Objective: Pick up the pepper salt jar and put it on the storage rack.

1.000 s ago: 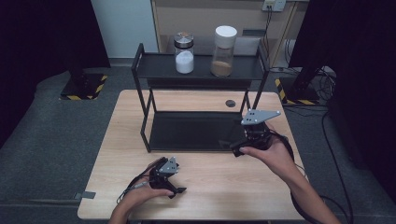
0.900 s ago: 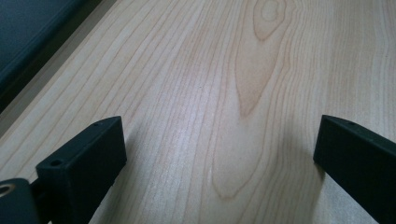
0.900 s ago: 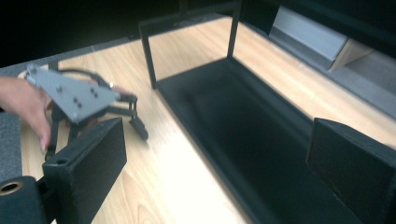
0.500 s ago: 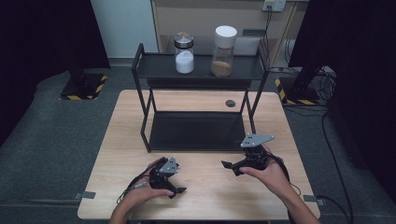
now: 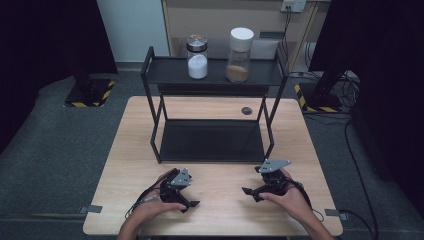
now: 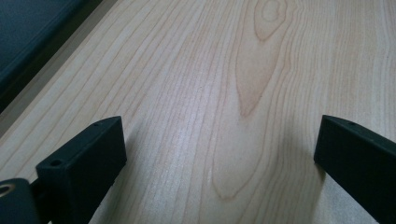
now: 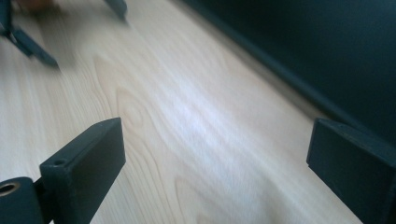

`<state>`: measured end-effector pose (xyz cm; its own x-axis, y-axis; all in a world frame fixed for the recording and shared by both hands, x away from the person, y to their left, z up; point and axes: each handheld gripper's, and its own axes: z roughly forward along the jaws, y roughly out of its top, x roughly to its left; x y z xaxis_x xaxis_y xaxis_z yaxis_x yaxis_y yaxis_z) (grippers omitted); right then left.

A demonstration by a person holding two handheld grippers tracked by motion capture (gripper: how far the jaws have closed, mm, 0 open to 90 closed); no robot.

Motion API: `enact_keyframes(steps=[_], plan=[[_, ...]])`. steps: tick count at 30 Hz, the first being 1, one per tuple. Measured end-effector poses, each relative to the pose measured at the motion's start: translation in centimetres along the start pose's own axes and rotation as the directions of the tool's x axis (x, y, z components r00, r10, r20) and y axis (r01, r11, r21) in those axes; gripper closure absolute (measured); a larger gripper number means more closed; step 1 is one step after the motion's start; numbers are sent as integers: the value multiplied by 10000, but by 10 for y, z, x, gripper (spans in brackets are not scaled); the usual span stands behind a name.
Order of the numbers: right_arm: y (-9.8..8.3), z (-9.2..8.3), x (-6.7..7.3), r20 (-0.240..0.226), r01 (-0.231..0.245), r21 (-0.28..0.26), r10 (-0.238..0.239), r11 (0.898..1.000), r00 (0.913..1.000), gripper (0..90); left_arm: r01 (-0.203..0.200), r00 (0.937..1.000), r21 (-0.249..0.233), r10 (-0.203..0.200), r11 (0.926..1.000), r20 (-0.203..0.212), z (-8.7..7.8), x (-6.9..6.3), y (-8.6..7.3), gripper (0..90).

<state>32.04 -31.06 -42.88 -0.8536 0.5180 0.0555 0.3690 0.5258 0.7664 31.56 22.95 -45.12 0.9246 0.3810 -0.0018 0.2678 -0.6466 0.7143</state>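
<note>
Since the earlier frame, the right gripper [image 5: 250, 191] has been lowered from beside the black shelf rack [image 5: 212, 137] to the table [image 5: 225, 215] just in front of it, level with the left gripper [image 5: 191, 203]; both sets of jaws are held wide apart with nothing between them. A rest pose is judged to be in hand. Farther back, the white-powder jar [image 5: 197, 57] and the brown-powder jar [image 5: 240, 55] stand on the rack's top shelf, so the next move calls for a lift and a forward reach.

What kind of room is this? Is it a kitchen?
Probably not a kitchen; it looks more like a lab or recording room. A wooden table holds a black shelf rack with two jars, dark curtains hang around it, and cables trail over grey carpet.
</note>
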Motion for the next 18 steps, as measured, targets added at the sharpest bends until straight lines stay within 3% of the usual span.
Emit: enact_keyframes(steps=[10,15,18], plan=[[-14,7,-1,103,-44,449,39,9990,9999,54,6,10000,1,-6,10000,-9,0,0,0,8],[-19,11,1,196,159,705,-173,9974,9997,49,5,10000,3,-5,10000,-6,0,0,0,8],[-23,11,3,237,246,586,-260,9980,9994,49,4,10000,1,-4,10000,-7,0,0,0,9]])
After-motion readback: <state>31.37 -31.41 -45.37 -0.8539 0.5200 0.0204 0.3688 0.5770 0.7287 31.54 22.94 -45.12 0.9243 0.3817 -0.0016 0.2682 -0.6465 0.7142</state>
